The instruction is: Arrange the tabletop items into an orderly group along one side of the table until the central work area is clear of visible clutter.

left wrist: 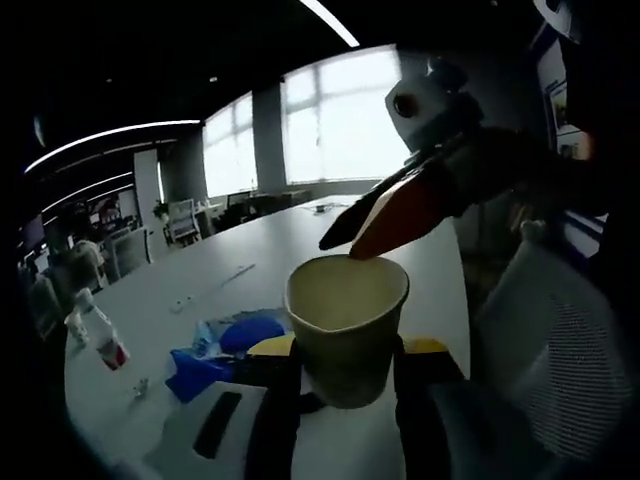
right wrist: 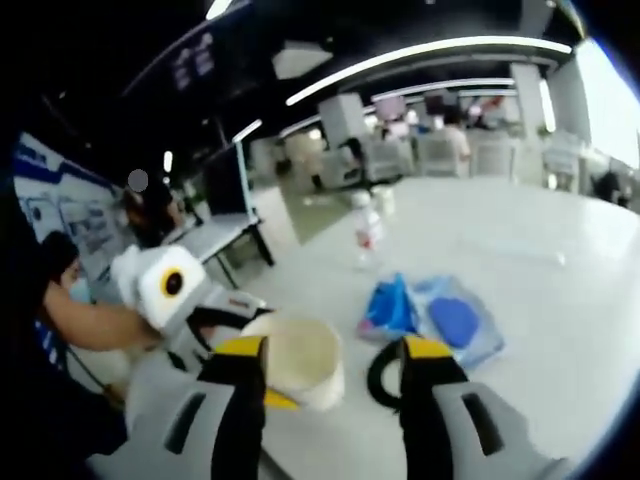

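Paper cup [left wrist: 346, 322], cream, open-topped, clamped between left tongs [left wrist: 340, 385].

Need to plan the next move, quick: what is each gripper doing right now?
Left gripper: shut on the paper cup, fingers on either side of it.
Right gripper: open, holding nothing, cup just ahead.

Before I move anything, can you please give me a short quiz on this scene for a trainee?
1. True or false: the paper cup sits between the left gripper's jaws.
2. What colour are the packets beside it? A red, B blue, C green.
3. Fill in: the right gripper's jaws stand ___.
Key: 1 true; 2 B; 3 open.
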Tool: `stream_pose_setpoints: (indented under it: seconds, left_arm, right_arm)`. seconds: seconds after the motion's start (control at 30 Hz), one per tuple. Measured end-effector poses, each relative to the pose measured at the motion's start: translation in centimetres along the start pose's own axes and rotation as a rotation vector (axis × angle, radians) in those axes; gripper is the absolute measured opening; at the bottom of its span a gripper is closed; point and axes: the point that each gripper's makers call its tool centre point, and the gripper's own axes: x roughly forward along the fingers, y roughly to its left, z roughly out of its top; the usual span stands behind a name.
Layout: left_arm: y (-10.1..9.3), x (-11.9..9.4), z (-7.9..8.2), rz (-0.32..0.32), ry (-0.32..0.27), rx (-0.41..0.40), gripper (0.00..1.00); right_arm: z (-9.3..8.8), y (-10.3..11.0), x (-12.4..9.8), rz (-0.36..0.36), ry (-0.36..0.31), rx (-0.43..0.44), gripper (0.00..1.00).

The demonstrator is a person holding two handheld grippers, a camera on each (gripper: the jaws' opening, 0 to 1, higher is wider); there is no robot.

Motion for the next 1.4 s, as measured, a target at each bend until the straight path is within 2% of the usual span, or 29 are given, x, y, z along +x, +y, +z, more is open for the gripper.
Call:
stream_pose_setpoints:
  seconds: [0.27,0.4,0.6,0.73,0.77,0.9,1.03,1.4]
  left_arm:
    - [1.0,-0.1,-0.2,0.031,0.006,-0.024,0.34]
    - [1.6,0.0,-0.7,0.049,0.023,-0.037,0.34]
    - [2.7,0.1,-0.7,0.081,0.020,-0.055,0.34]
    - [3.6,0.1,-0.6,0.106,0.013,-0.064,0.34]
    - [4.2,0.1,-0.6,0.130,0.007,-0.072,0.34]
    - [5.6,0.2,-0.5,0.177,-0.007,-0.102,0.34]
    - [7.0,0.1,-0.3,0.206,-0.018,-0.128,0.34]
    - [11.2,-0.1,0.1,0.314,-0.040,-0.147,0.34]
  right_arm:
    - [-0.4,-0.6,-0.3,-0.015,-0.009,-0.042,0.73]
    - [-0.6,-0.7,-0.4,-0.015,-0.022,-0.062,0.87]
    - [-0.6,-1.0,-0.6,-0.019,-0.040,-0.093,1.00]
    - [-0.1,-1.3,-0.9,-0.025,-0.081,-0.092,1.00]
    - [-0.1,-1.3,-0.9,-0.028,-0.084,-0.092,1.00]
    - [-0.9,-2.1,-0.8,-0.048,-0.056,-0.093,1.00]
    - [-1.0,-2.1,-1.0,-0.046,-0.076,-0.081,1.00]
    - [-3.0,-3.7,-0.9,-0.073,-0.039,-0.029,1.00]
